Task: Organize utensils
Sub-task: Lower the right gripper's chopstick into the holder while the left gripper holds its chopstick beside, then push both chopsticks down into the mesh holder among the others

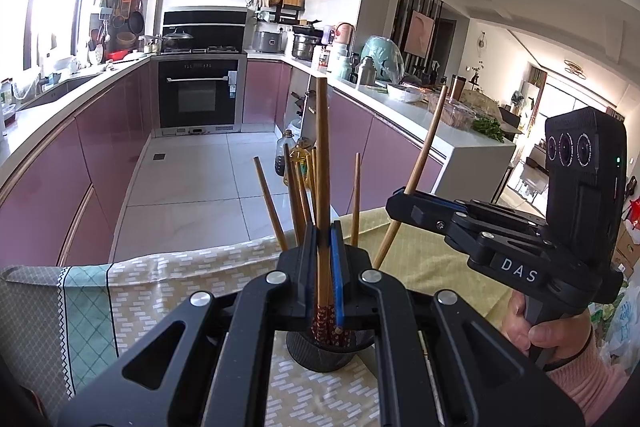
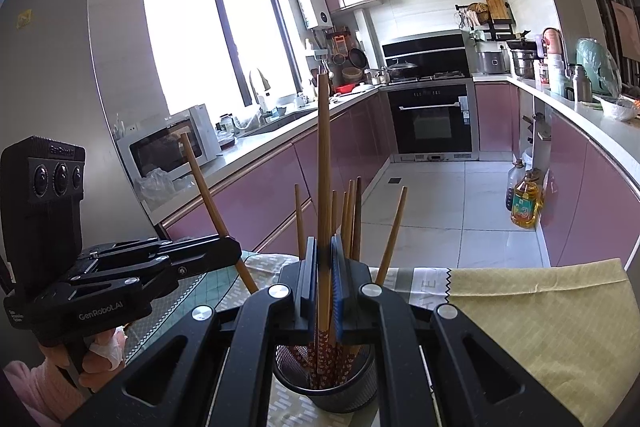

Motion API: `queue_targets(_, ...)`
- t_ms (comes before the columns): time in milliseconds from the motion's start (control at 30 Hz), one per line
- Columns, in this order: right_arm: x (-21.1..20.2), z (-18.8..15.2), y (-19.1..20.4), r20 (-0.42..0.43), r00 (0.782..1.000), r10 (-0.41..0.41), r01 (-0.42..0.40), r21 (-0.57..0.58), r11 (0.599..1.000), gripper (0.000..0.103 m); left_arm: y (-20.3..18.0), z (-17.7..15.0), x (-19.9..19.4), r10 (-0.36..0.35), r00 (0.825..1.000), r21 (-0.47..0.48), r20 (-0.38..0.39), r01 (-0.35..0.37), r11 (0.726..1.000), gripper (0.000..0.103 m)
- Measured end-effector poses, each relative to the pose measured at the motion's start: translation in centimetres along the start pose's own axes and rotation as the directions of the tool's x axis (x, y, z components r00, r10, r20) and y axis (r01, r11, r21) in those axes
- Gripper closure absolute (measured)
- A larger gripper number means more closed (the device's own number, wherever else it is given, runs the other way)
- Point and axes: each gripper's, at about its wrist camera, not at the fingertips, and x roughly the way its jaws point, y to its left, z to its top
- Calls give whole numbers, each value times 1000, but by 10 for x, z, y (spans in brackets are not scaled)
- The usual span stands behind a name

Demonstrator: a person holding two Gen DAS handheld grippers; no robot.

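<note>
so both claws are pinched shut on a chopstick right now; the left claw (image 1: 323,239) has its two blue pads squeezed on one upright chopstick (image 1: 322,163) whose red patterned end already sits down inside the black mesh cup (image 1: 320,349); the right claw (image 2: 323,247) is doing the same from its side with its own chopstick (image 2: 324,163), patterned end down in the cup (image 2: 326,393) too.

judging from that, the step in hand is dropping these two into the cup with the rest; I'd lower straight down until the end is well below the rim, then open the pads only a little so the stick slides instead of tipping; keep it vertical, because the other loose chopsticks (image 1: 298,195) lean out in all directions and a sideways nudge could rake them or tip the cup; that mesh cup looks light, so I wouldn't lean on its wall; also let one go at a time, since the two claws are crowded close over the same opening.

position-wise: the cup is directly below and just in front of each claw, standing on the patterned tablecloth (image 1: 168,275) over the bench; in the left view the other claw (image 1: 404,205) comes in from the right with its stick tilted; in the right view the left one (image 2: 230,251) comes in from the left; kitchen floor and pink cabinets are beyond the bench edge.
</note>
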Motion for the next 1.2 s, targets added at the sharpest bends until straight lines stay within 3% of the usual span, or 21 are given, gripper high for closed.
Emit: queue_targets(1200,21,-16,-11,-68,998,-6,7,10,1000,97,10,-17,37,17,995,7,-97,-16,1000,96)
